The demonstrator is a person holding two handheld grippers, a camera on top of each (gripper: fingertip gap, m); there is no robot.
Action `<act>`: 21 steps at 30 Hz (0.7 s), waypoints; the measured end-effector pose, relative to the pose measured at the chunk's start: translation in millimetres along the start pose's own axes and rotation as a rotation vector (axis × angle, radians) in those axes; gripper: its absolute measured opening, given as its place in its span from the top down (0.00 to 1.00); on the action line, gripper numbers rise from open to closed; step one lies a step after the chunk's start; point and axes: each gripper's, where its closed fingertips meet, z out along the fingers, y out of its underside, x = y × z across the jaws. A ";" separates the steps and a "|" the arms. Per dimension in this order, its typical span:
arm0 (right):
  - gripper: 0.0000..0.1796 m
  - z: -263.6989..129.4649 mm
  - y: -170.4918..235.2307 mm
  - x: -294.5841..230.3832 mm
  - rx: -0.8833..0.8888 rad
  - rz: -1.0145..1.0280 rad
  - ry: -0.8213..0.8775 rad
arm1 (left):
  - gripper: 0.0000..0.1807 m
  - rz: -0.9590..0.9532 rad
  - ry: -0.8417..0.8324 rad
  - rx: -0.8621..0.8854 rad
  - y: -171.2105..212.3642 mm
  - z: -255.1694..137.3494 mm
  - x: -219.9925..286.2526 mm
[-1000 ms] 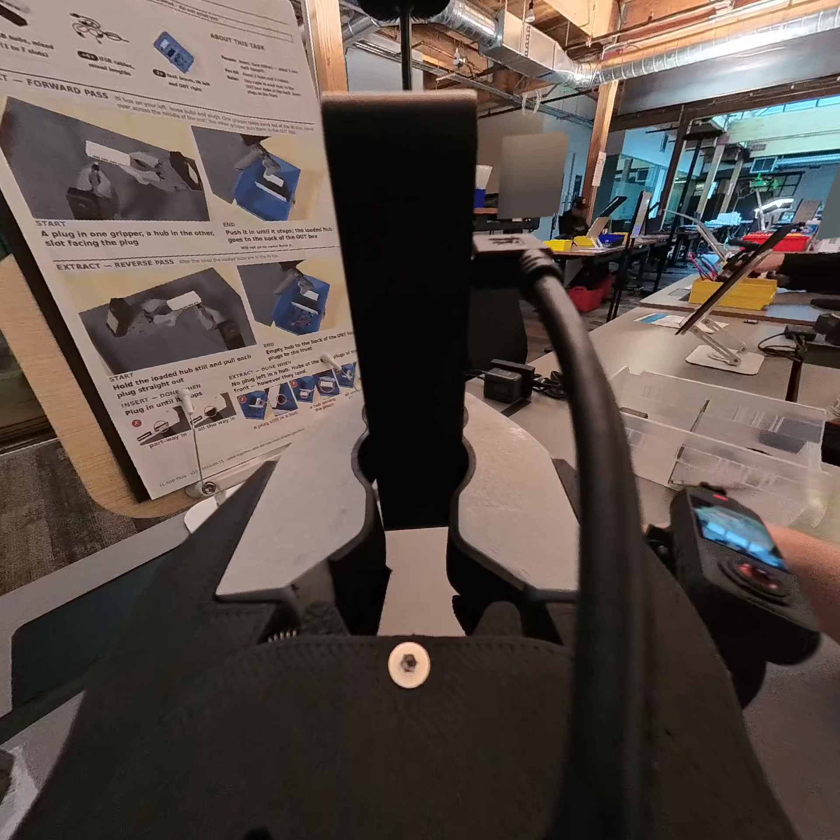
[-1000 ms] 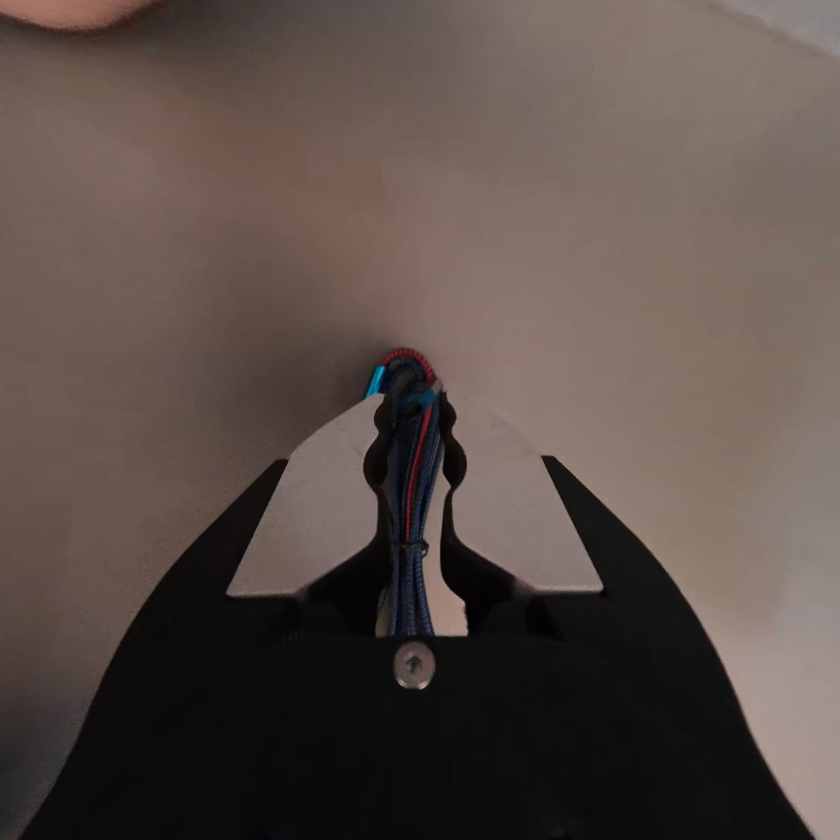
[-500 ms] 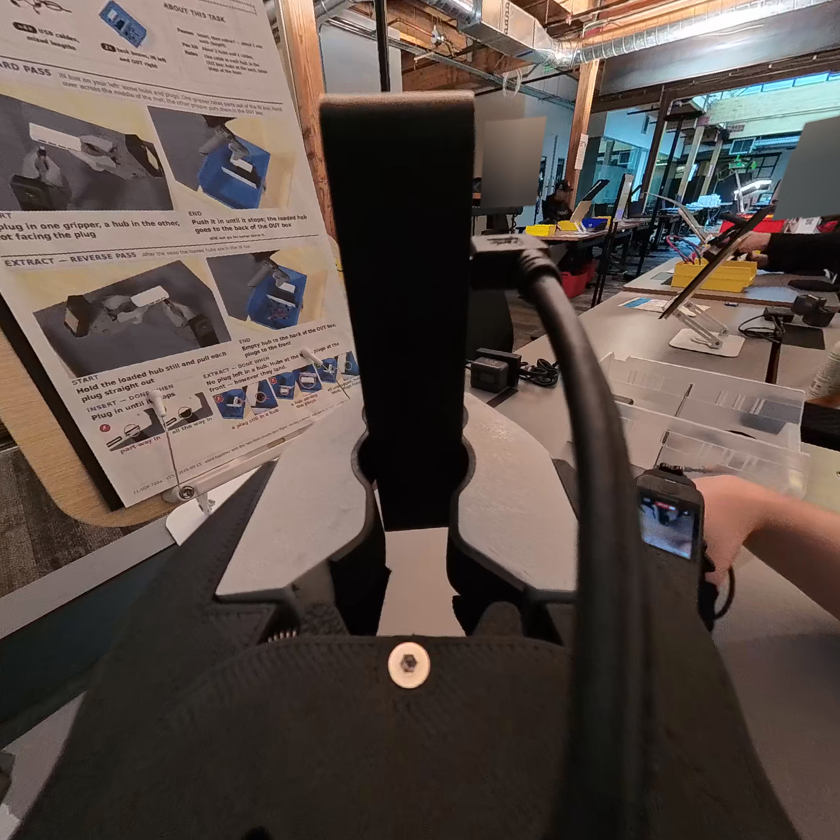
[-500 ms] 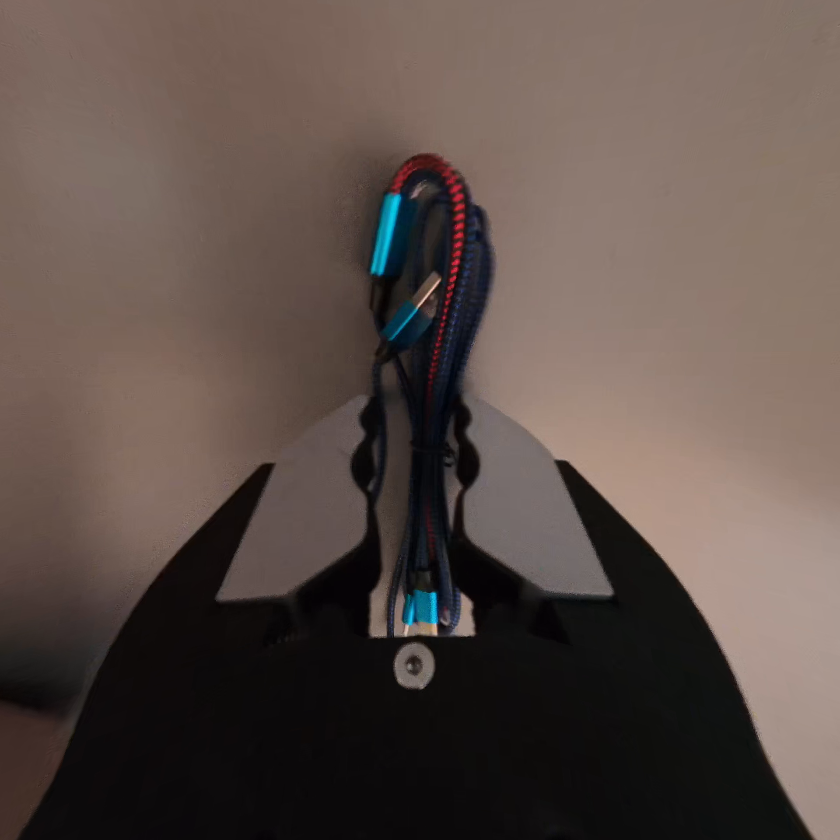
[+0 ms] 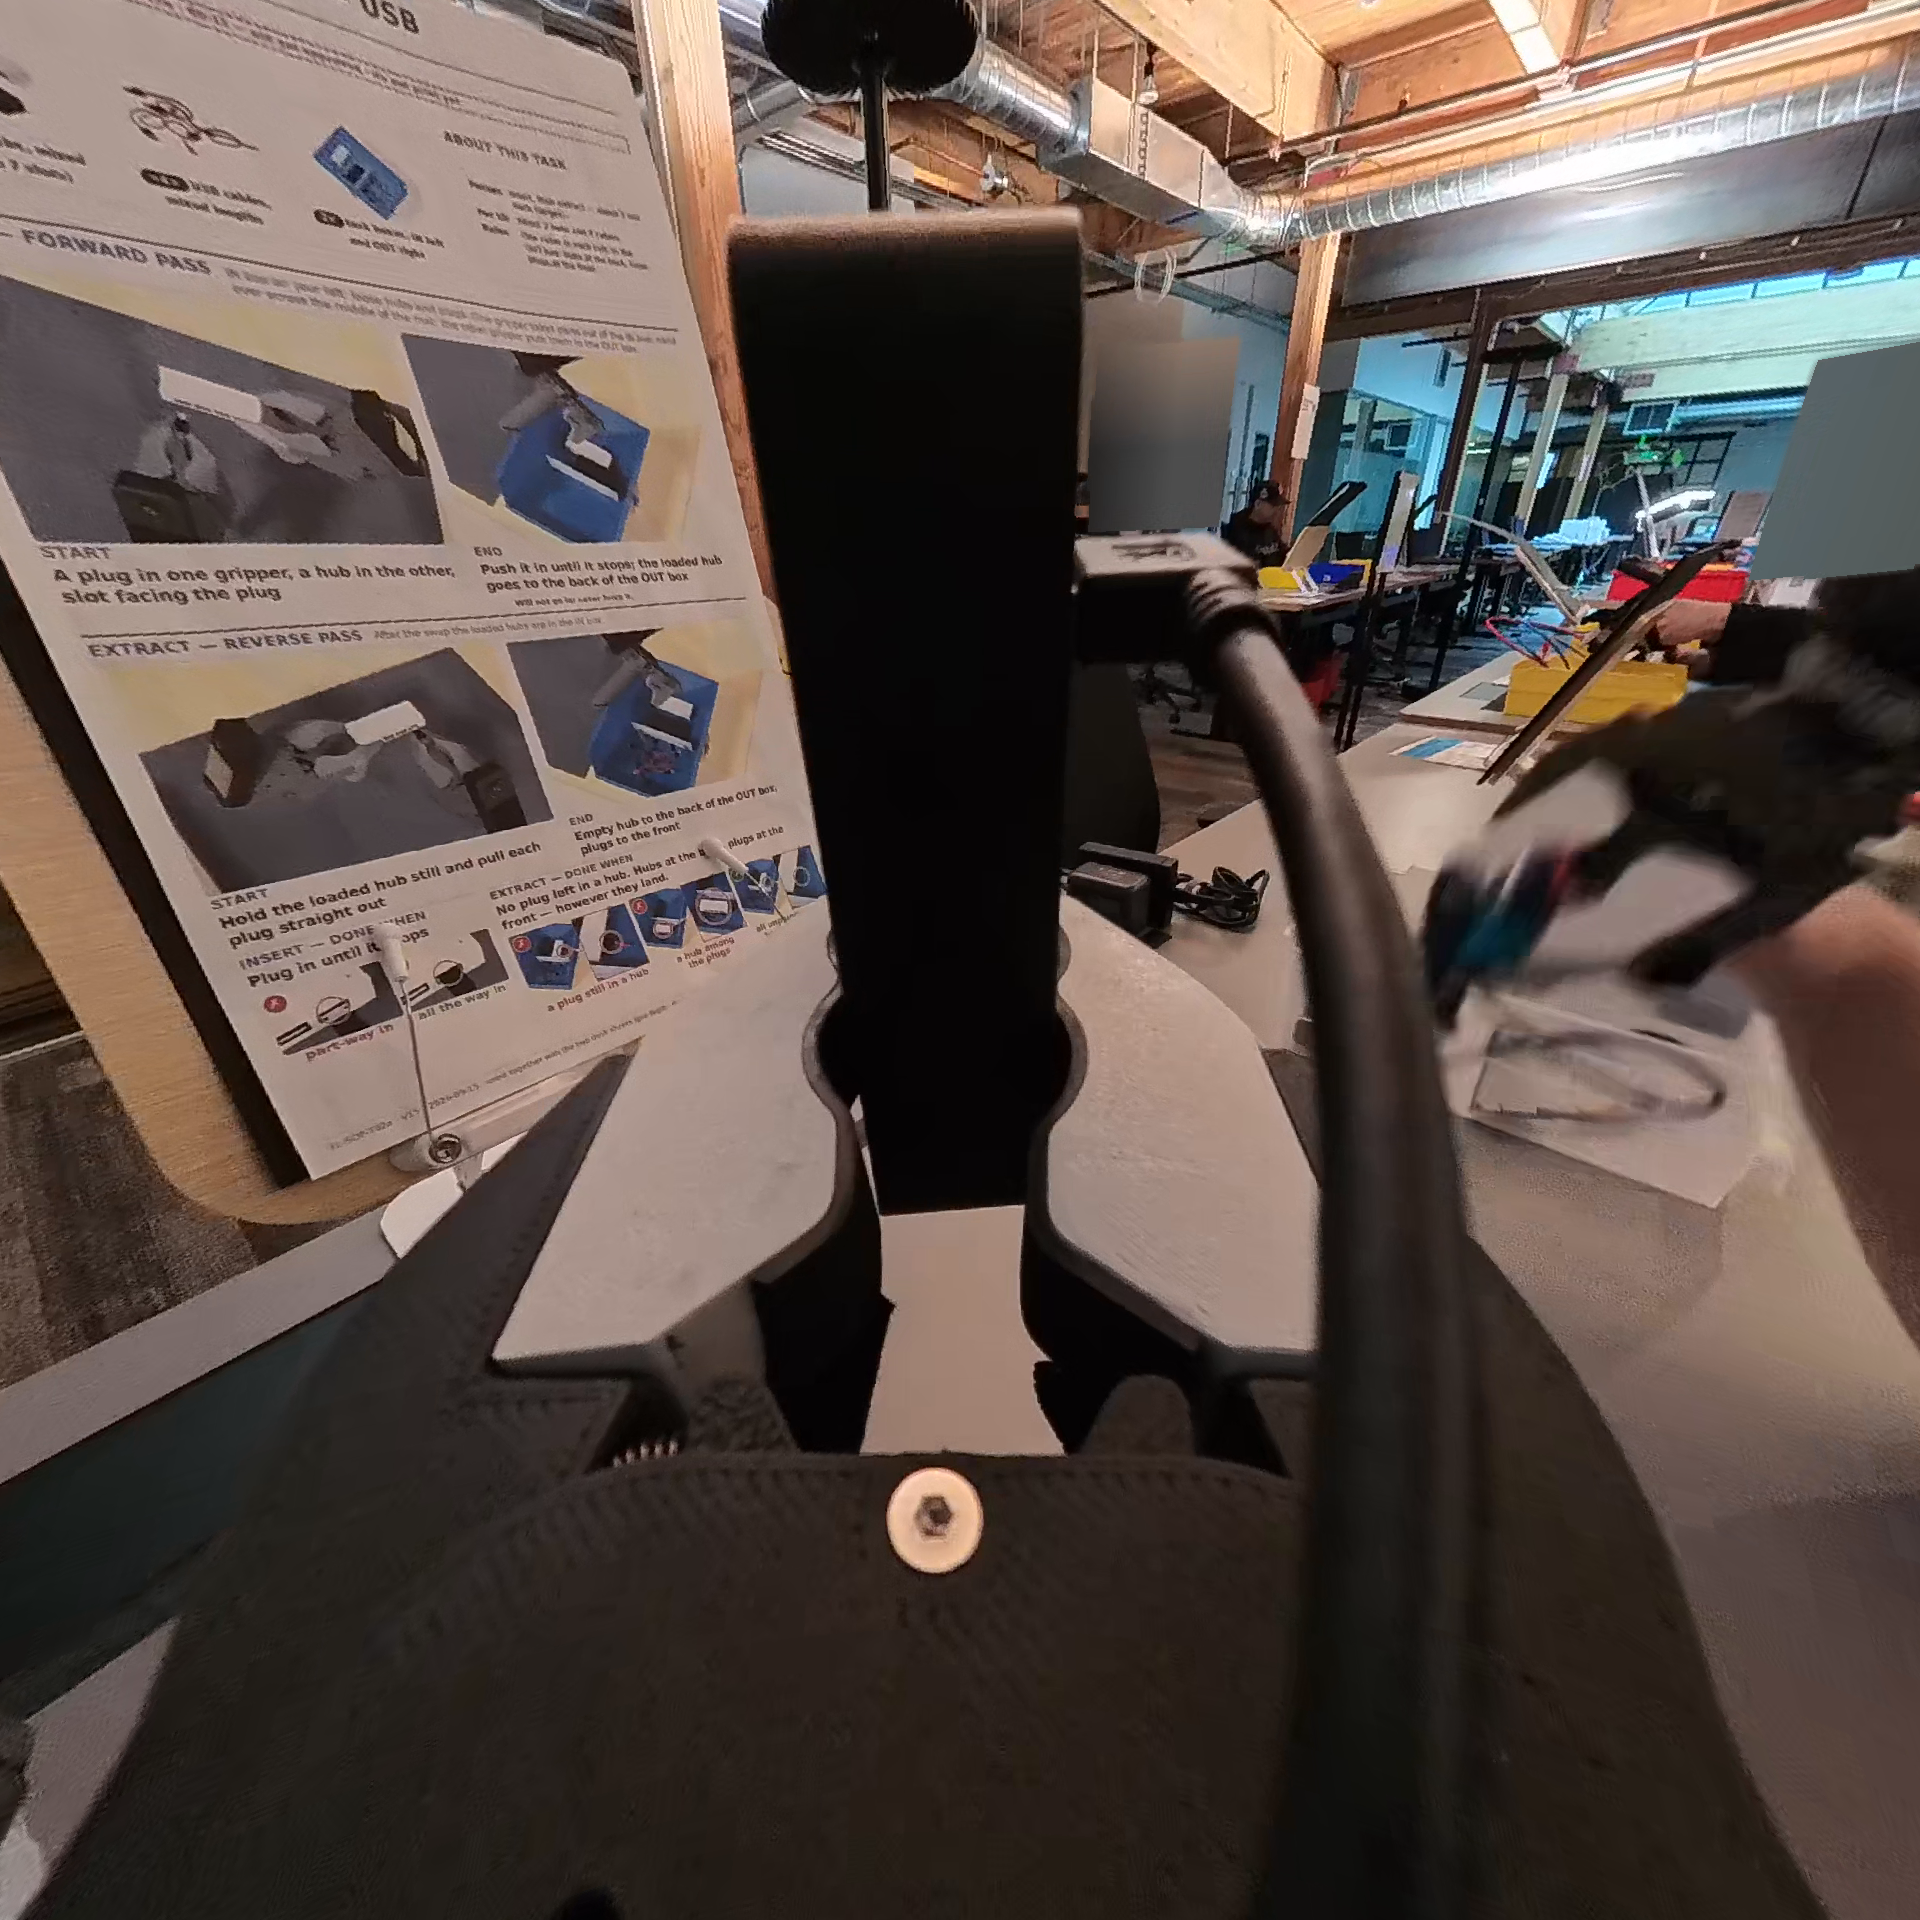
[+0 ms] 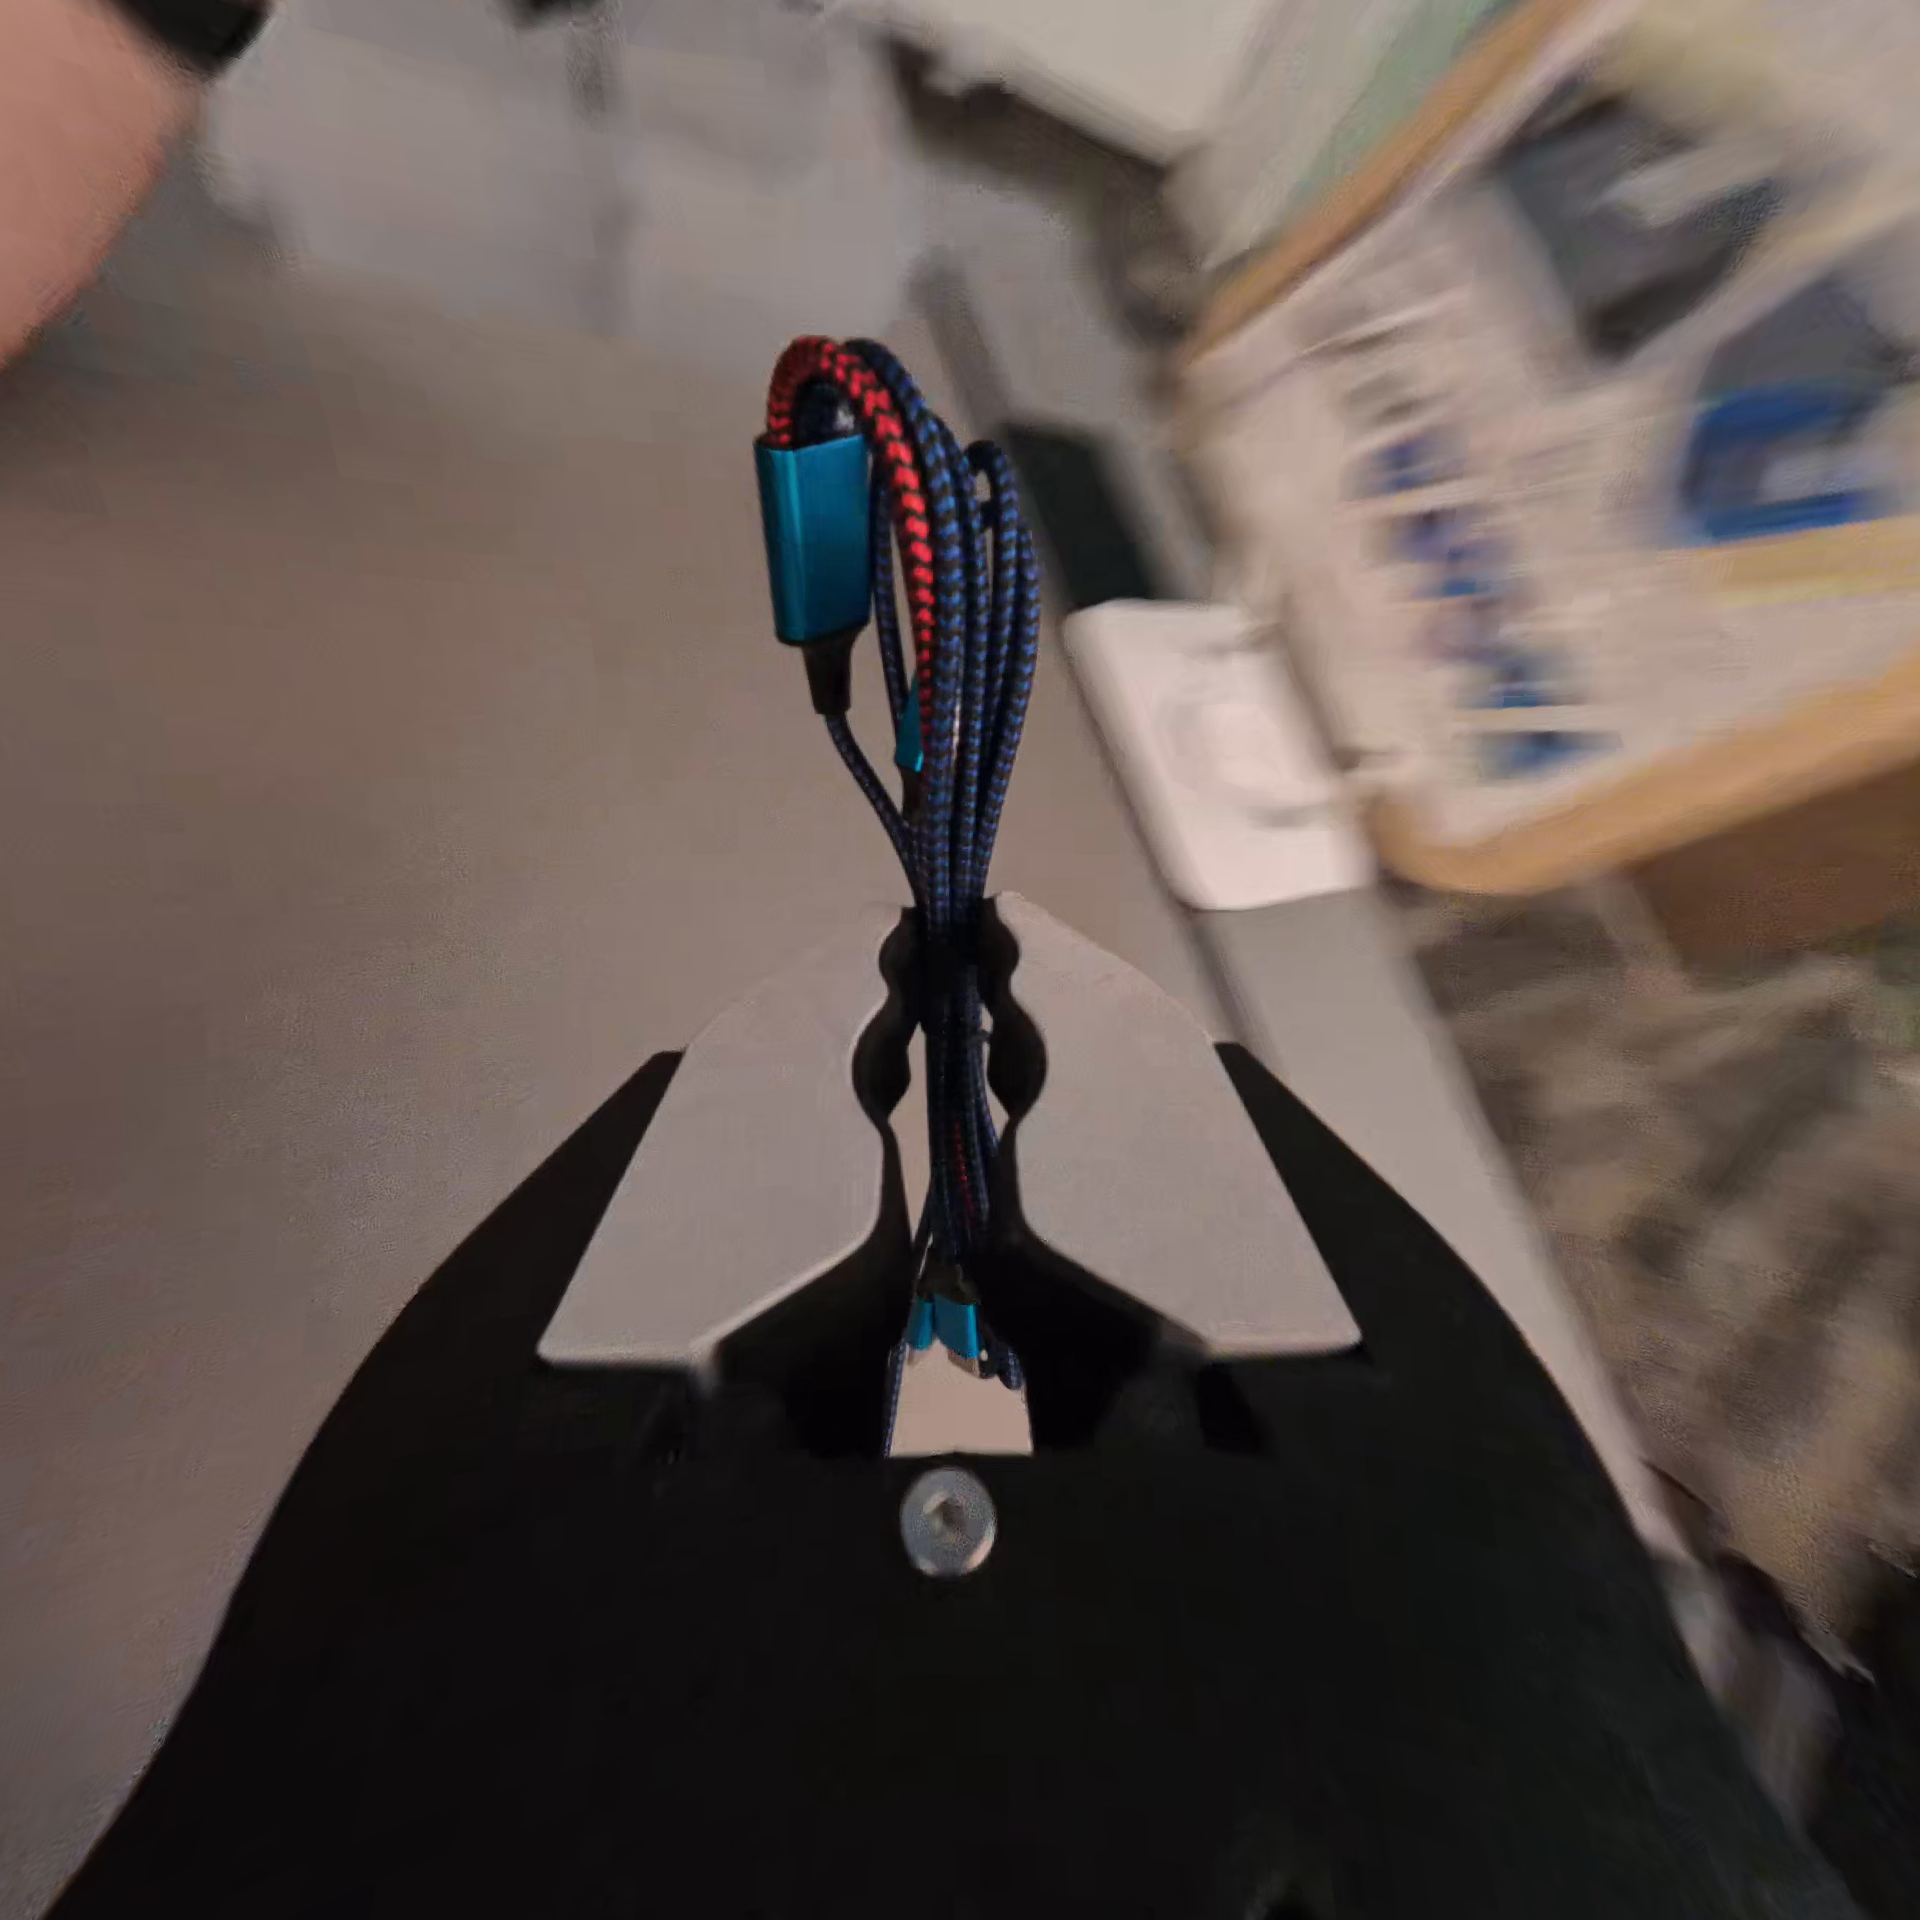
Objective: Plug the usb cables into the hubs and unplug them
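Observation:
My left gripper is shut on a long black USB hub that stands upright between the fingers. The hub's thick black cable leaves its right side and arcs down past the right finger. My right gripper is shut on a bundled blue-and-red braided USB cable with a shiny blue connector hanging at the top. In the left wrist view the right gripper appears blurred at the right, above the grey table, with the cable bundle in it.
An instruction poster on a wooden board stands at the left of the grey table. A clear plastic tray lies at the right. A small black adapter with a cord sits behind the hub. A forearm enters from the right. The left gripper's tips are roughly 25 centimetres from the right gripper's.
My right gripper has lifted the cable bundle off the table and swung up and round, so the poster now shows in its view. My left gripper holds the hub nearly still.

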 end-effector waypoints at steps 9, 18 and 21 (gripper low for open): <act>0.94 -209.4 154.4 63.5 -0.306 0.040 0.539 | 0.85 0.011 0.026 -0.037 9.1 10.4 13.1; 0.94 -188.0 260.4 15.7 -0.397 0.127 0.087 | 0.85 0.082 0.031 -0.121 24.6 26.1 34.0; 0.94 -186.3 280.4 2.2 -0.377 0.212 -0.004 | 0.85 0.086 0.046 -0.125 25.1 29.4 41.3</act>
